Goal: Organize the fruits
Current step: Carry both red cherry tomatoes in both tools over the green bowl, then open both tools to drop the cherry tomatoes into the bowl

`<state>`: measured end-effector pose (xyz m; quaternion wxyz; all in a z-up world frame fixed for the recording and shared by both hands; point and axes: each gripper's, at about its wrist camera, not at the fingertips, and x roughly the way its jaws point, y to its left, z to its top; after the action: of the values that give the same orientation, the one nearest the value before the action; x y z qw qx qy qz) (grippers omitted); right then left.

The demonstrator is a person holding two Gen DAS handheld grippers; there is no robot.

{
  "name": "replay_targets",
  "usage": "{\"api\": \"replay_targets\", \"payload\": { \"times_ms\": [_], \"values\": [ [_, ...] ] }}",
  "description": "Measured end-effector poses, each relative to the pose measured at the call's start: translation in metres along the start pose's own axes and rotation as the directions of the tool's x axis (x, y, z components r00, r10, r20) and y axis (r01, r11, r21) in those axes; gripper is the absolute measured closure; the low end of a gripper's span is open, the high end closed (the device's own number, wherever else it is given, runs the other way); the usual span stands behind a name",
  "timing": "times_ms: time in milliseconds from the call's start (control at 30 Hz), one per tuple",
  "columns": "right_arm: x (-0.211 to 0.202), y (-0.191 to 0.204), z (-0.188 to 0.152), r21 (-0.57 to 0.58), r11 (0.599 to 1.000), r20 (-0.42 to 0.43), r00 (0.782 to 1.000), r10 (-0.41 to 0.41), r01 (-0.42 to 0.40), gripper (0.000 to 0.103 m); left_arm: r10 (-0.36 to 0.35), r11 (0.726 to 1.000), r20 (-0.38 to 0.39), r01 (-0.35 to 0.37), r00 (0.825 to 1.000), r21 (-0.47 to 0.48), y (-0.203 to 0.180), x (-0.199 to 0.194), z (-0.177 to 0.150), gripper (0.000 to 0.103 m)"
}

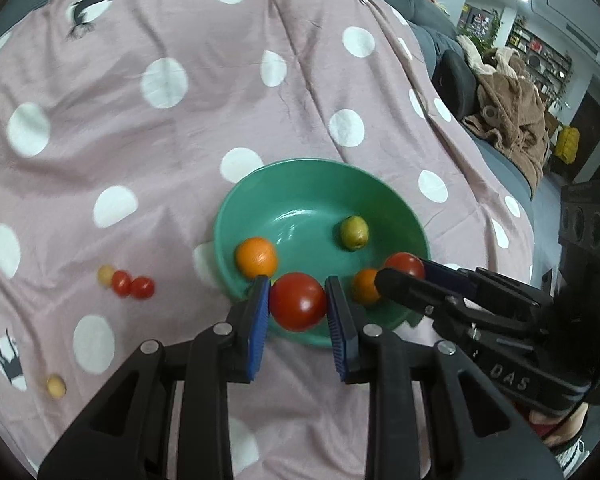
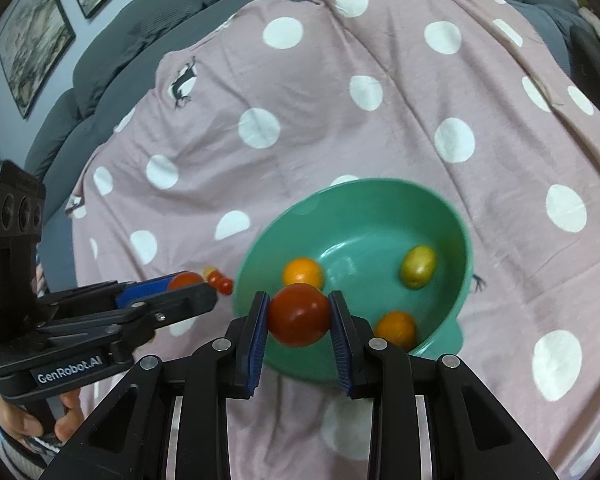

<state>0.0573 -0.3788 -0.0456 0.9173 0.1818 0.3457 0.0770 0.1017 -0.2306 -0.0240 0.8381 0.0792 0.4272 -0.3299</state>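
Note:
A green bowl [image 1: 300,188] sits on a pink dotted cloth and holds two oranges [image 1: 257,257] and a green fruit [image 1: 354,232]. My left gripper [image 1: 298,302] is shut on a red tomato [image 1: 297,302] at the bowl's near rim. My right gripper [image 2: 299,314] is shut on another red tomato [image 2: 299,314] over the bowl's [image 2: 380,196] near edge. In the left wrist view the right gripper [image 1: 404,276] reaches in from the right with its tomato [image 1: 406,264]. In the right wrist view the left gripper [image 2: 188,286] shows at the left.
Two cherry tomatoes [image 1: 132,285] and a pale small fruit [image 1: 106,275] lie on the cloth [image 1: 140,140] left of the bowl. Another pale fruit [image 1: 56,386] lies nearer. A grey sofa [image 2: 140,32] backs the cloth. A brown robe [image 1: 512,120] lies at right.

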Motion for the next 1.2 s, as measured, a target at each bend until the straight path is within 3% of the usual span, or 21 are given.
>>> {"api": "replay_targets", "payload": {
  "times_ms": [467, 1200],
  "values": [
    [0.017, -0.025, 0.011, 0.001, 1.000, -0.015, 1.000, -0.026, 0.026, 0.071, 0.036, 0.998, -0.091, -0.032, 0.995, 0.049, -0.013, 0.051, 0.014, 0.076],
    [0.029, -0.032, 0.008, 0.009, 0.998, -0.053, 0.997, -0.064, 0.065, 0.071, 0.078, 0.996, -0.138, -0.072, 0.987, 0.053, -0.007, 0.069, 0.004, 0.076]
  ]
}}
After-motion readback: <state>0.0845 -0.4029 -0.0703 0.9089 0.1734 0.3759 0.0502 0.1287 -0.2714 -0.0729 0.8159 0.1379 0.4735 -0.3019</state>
